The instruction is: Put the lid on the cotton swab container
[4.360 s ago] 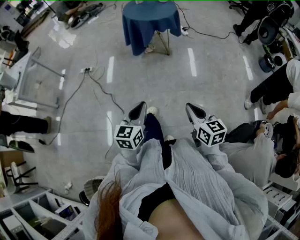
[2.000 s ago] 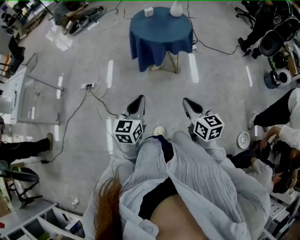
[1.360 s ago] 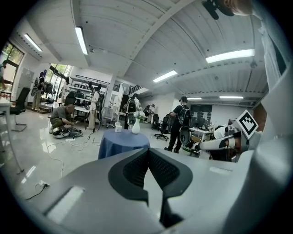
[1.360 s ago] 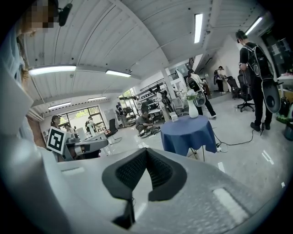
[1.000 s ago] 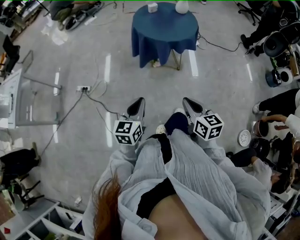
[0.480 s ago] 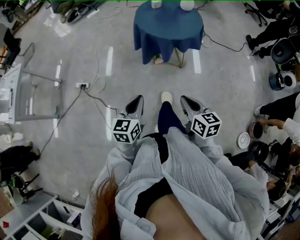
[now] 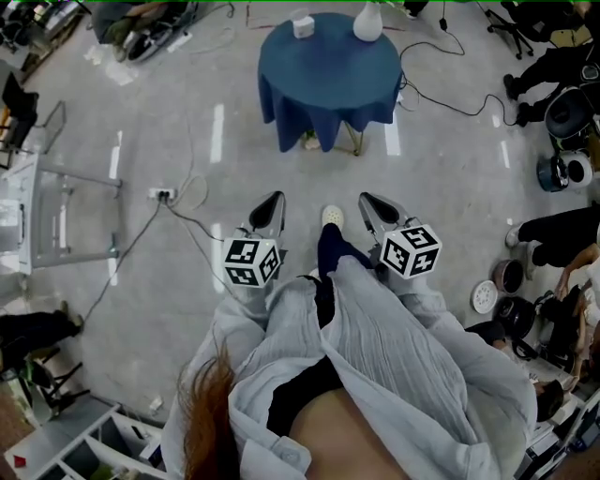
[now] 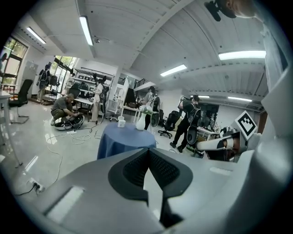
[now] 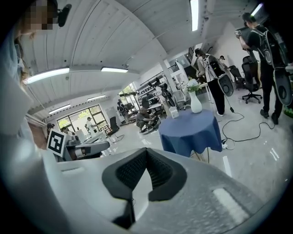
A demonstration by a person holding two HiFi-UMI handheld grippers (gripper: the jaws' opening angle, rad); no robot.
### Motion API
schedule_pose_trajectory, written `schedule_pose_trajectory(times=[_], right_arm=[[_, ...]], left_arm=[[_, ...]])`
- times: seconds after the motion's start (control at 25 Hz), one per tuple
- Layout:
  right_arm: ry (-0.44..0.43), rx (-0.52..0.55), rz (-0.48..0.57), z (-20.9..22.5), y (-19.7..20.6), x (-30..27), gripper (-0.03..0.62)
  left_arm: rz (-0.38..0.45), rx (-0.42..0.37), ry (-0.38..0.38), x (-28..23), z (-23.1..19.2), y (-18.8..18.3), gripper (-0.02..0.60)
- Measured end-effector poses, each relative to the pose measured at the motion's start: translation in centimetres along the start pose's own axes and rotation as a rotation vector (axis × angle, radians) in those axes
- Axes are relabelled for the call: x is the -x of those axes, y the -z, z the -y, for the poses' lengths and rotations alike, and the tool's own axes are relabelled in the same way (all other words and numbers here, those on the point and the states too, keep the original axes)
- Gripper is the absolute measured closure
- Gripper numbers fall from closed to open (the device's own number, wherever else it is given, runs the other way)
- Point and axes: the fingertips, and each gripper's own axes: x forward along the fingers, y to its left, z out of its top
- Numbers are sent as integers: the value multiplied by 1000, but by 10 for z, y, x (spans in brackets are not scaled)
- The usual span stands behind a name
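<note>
A small white cotton swab container (image 7: 302, 25) stands on a round table with a blue cloth (image 7: 328, 70), beside a white vase (image 7: 367, 21). I cannot make out a separate lid. My left gripper (image 7: 275, 201) and right gripper (image 7: 367, 201) are held side by side at waist height over the floor, well short of the table, both shut and holding nothing. In the left gripper view the shut gripper (image 8: 147, 151) points toward the table (image 8: 122, 139) and the container (image 8: 121, 121). The right gripper view looks past the shut gripper (image 9: 146, 152) to the table (image 9: 192, 130) and the container (image 9: 173, 112).
Cables and a power strip (image 7: 161, 194) lie on the grey floor at the left. A metal frame (image 7: 66, 211) stands further left. People and gear (image 7: 562, 234) crowd the right side. A person crouches behind the table (image 8: 64, 109).
The person has walked forward across the floor, so the blue table shows more fully and nearer. Both grippers stay shut and level in front of the body.
</note>
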Motion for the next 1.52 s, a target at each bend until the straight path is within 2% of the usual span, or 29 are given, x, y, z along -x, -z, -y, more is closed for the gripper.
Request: schedule_pose_trajectory(times=[0.36, 1.04, 1.32, 1.52], right_arm=[[-6, 6, 31, 48, -63, -52, 592], [-20, 18, 16, 117, -122, -118, 592], [-43, 27, -11, 129, -123, -125, 592], [-54, 14, -43, 125, -111, -120, 592]], left_arm=[[20, -11, -8, -73, -30, -47, 565], [35, -9, -30, -168, -66, -90, 565], [38, 6, -44, -183, -63, -88, 565], [4, 27, -62, -174, -58, -72, 565]])
